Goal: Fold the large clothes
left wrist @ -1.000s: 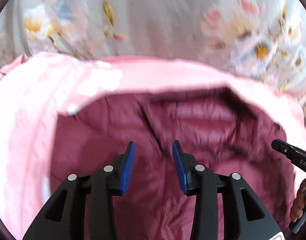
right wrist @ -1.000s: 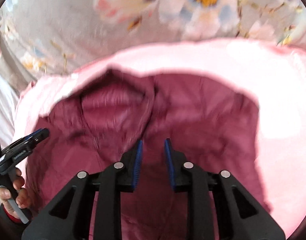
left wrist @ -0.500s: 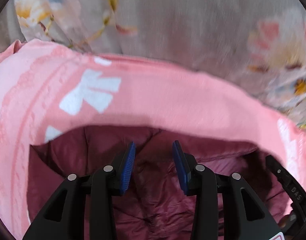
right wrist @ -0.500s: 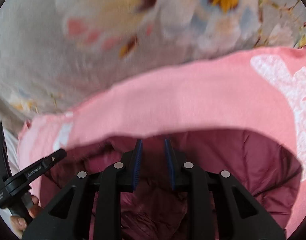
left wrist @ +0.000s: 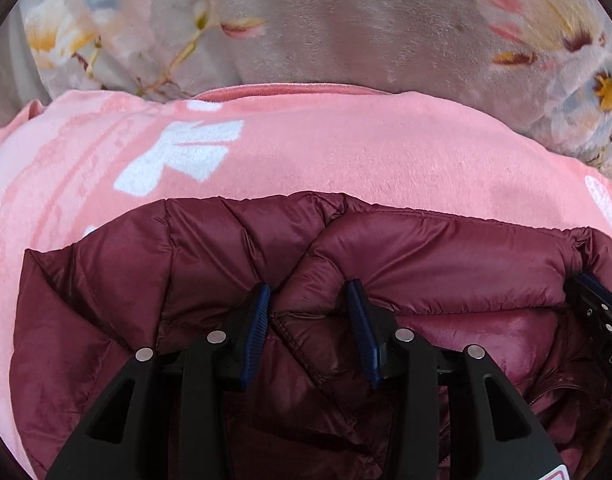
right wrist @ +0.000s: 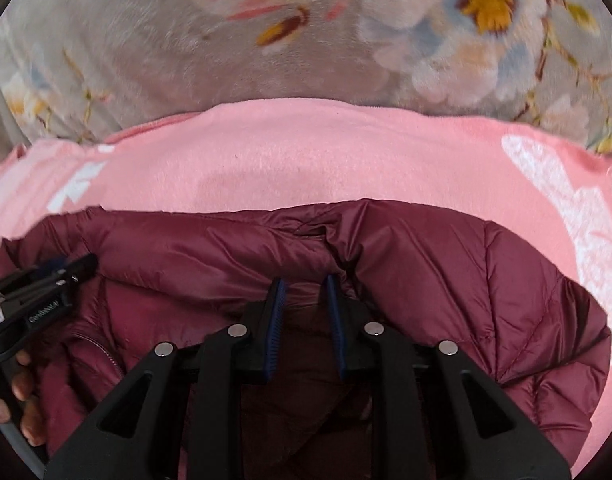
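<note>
A maroon puffer jacket lies on a pink blanket; it also fills the lower half of the right wrist view. My left gripper has its jaws around a puffy fold of the jacket's upper edge, with fabric bunched between the blue pads. My right gripper grips the same folded edge further right, its jaws narrower. Each gripper shows at the side of the other's view: the right gripper and the left gripper.
A grey floral bedspread lies beyond the pink blanket, also in the right wrist view. The pink blanket carries white bow prints. A hand holds the left gripper's handle.
Both grippers have moved forward with the jacket's edge, folding it over toward the far side. The views have dropped closer to the blanket.
</note>
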The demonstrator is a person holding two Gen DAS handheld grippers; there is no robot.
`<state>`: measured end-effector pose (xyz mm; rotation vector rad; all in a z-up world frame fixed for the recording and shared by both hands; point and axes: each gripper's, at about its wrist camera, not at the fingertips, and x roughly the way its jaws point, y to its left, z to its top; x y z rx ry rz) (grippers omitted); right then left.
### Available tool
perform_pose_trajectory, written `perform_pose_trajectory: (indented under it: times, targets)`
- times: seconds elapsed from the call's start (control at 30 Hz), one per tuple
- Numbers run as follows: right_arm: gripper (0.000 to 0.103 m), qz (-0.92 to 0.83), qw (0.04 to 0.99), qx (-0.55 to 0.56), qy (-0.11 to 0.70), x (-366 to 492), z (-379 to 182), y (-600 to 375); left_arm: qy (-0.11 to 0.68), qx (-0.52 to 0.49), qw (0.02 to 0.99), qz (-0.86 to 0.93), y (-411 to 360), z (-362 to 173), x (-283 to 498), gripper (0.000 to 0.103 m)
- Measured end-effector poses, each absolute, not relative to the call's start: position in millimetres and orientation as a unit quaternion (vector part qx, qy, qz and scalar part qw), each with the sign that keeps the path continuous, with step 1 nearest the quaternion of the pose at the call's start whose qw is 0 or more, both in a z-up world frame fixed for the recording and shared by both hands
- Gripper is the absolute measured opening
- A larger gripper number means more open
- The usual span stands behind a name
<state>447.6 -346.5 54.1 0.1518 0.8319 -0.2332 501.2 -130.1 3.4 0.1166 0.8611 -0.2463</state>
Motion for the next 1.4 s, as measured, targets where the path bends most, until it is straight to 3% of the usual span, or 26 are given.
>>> perform_pose_trajectory:
  times: [0.77, 0.87, 0.93, 1.03, 1.1, 1.13, 1.17, 1.3, 1.4]
  targets:
    - [0.021, -0.121, 0.908, 0.052, 0.398, 449, 46, -338, 0.401, 0.11, 0.905, -0.089, -142, 0, 494, 0.044]
    - [0.021, -0.116, 0.909, 0.064, 0.395, 449, 44, -342, 0.401, 0.112, 0.906, -0.082, -143, -1, 497, 0.049]
    - [0.022, -0.11, 0.91, 0.077, 0.392, 448, 43, -346, 0.4, 0.112, 0.907, -0.072, -142, 0, 498, 0.057]
    - [0.029, -0.09, 0.911, 0.097, 0.39, 440, 45, -350, 0.403, 0.097, 0.908, -0.06, -132, 4, 495, 0.068]
    - [0.029, -0.104, 0.903, 0.095, 0.405, 423, 54, -345, 0.421, 0.08, 0.902, -0.055, -116, 11, 481, 0.068]
    - [0.034, -0.097, 0.903, 0.101, 0.406, 404, 64, -340, 0.424, 0.063, 0.901, -0.068, -106, 17, 468, 0.068]
    - [0.046, -0.085, 0.905, 0.105, 0.403, 384, 72, -334, 0.424, 0.052, 0.9, -0.082, -96, 23, 454, 0.068]
    - [0.065, -0.068, 0.917, 0.071, 0.387, 281, 99, -312, 0.428, 0.064, 0.895, -0.107, -55, 35, 389, 0.07]
    - [0.066, -0.082, 0.906, 0.073, 0.408, 211, 101, -312, 0.444, 0.071, 0.885, -0.121, -14, 37, 337, 0.071]
